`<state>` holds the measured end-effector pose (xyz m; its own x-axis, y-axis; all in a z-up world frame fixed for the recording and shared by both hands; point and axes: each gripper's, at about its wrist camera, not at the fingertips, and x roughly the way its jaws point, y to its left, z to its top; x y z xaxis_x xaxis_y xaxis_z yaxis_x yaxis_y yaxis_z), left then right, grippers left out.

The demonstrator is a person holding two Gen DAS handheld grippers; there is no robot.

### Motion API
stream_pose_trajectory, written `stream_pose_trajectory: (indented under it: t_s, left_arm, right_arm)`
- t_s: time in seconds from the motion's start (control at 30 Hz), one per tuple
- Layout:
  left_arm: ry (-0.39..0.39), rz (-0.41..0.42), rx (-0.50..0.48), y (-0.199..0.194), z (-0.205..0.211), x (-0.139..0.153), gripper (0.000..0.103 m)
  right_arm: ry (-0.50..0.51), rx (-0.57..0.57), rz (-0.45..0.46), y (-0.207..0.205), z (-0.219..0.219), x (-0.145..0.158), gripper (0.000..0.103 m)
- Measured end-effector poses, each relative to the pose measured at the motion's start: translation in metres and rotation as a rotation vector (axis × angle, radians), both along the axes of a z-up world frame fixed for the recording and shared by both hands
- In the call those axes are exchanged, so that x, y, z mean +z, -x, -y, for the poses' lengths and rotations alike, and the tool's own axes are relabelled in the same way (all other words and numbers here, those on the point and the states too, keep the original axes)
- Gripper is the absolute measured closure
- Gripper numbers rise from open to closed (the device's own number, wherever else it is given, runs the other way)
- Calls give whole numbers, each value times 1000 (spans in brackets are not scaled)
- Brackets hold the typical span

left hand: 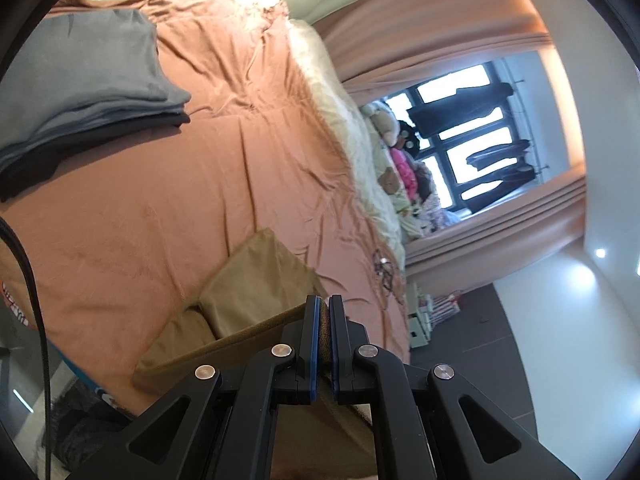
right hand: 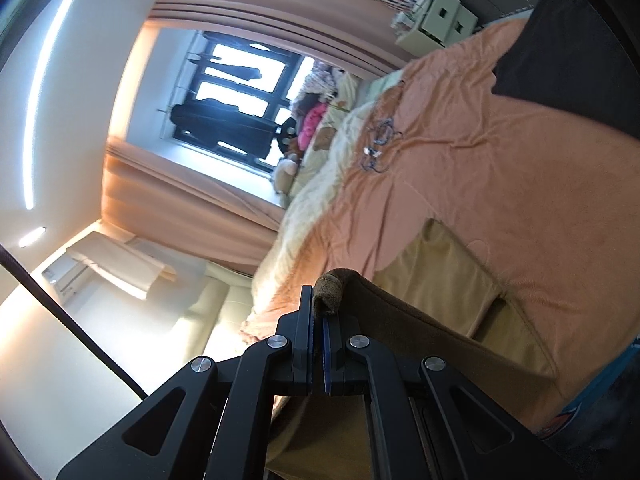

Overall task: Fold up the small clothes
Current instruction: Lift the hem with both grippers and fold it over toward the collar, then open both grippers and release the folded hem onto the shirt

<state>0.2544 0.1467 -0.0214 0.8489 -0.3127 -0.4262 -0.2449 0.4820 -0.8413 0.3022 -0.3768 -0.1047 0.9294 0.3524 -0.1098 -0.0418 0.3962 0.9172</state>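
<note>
Each hand-held gripper, left (left hand: 324, 304) and right (right hand: 322, 300), clamps the tan garment's (left hand: 256, 280) edge; its far part apparently lies on the bed (left hand: 240, 160).

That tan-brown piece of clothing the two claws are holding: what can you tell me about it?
The tan-brown garment is a soft, matte cloth, khaki on the lit panels and darker brown along a thick banded edge. The left claw is shut on that edge, and the right claw is shut on another bunched bit of it, so the edge is lifted. The rest drapes down in partly folded panels onto the orange bed cover. Nothing else touches it.
</note>
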Motion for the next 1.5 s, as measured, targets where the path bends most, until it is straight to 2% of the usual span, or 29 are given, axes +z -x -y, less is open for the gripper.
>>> stream_pose_trajectory:
  t_s: [0.23,0.47,0.77,0.93,1.0,1.03,1.07,1.1,1.13,1.2,1.27,1.5]
  left_arm:
    - [-10,-98,5,-53,-5,-37,99]
    - [-15,-210,9,-102,-10,-88,99]
    - [-34,-295,-23,-155,-8,-138,99]
    - [-95,-339,-54,-171,-6,-148,98]
    - [-104,-353,-84,-175,-5,-149,88]
    - [-106,-354,-91,-176,-5,-148,83]
    - [-111,-351,-96,-175,-5,-147,72]
    - [-119,-344,-100,-174,-4,-143,61]
    - [-129,-337,-104,-173,-4,-140,56]
    - [-170,-319,-120,-171,-1,-129,39]
    - [-228,-305,-150,-167,4,-119,33]
    - [-378,-362,-278,-157,21,-116,33]
  right_arm:
    - [11,7,-99,-47,-5,-6,103]
    - [20,13,-178,-82,-8,-12,103]
    - [51,29,-247,-101,-7,-11,101]
    - [49,53,-274,-100,-8,-6,101]
    - [55,61,-286,-97,-6,-2,96]
    - [75,63,-295,-93,-5,3,83]
    - [98,63,-297,-92,-5,5,59]
    - [118,61,-292,-86,-4,11,45]
    - [129,56,-288,-85,-4,13,27]
    - [173,64,-278,-72,-2,24,27]
    - [231,82,-281,-61,-4,34,27]
    - [511,113,-375,-42,-17,66,27]
